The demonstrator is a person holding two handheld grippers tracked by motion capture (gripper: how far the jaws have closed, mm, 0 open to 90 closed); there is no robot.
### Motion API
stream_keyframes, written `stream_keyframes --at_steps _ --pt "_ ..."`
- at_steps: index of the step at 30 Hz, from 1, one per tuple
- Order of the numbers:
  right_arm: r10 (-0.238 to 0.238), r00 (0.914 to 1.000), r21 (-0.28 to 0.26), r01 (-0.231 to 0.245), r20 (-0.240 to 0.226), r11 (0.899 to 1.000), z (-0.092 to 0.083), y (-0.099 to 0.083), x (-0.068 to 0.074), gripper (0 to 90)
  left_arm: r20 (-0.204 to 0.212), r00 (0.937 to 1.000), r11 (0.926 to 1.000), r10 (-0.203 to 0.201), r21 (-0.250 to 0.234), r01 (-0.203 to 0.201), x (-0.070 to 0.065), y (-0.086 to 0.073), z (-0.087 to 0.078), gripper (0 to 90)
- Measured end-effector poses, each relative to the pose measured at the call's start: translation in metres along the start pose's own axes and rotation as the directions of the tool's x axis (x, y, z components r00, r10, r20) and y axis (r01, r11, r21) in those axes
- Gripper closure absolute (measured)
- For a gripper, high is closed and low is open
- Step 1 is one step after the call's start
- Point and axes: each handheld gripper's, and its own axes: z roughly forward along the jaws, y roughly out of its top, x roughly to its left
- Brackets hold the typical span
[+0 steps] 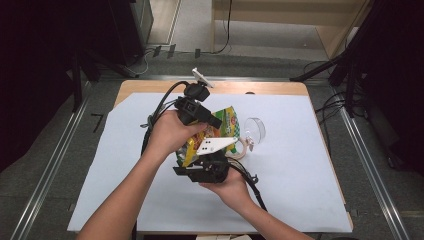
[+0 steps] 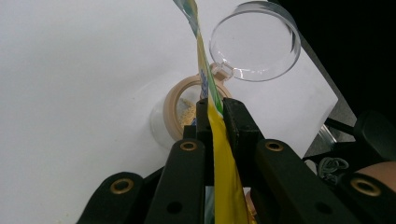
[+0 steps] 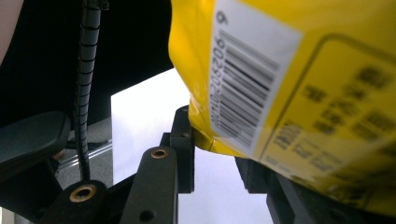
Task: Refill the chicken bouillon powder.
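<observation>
The bench (image 1: pixel 300 200) under its white sheet lies bare on the wide left and right sides and along the near edge; its wooden rim shows only at the far edge and right side. Above the middle, both hands hold a yellow snack bag (image 1: pixel 220 131) off the surface. The high view gives the whole grouping; the right gripper view adds the bag's barcode panel (image 3: pixel 243 88). The left claw (image 2: pixel 214 116) is pressed together on the bag's thin sealed edge, seen edge-on between the jaws in the left gripper view. The right claw (image 3: pixel 215 154) pinches the bag's lower corner. Just below the bag's mouth stands a clear jar (image 2: pixel 187 112) with a tan rim and crumbs inside, its clear hinged lid (image 2: pixel 254 42) flipped open beside it.
</observation>
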Motion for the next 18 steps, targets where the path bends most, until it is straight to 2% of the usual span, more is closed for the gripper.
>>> stream_keyframes --at_steps 18 --pt "0.001 1.0000 -0.001 -0.001 0.004 1.000 -0.0002 0.0002 0.0000 72.3 0.002 1.0000 1.0000 -0.003 -0.002 0.003 0.0009 0.0005 0.0005 85.7"
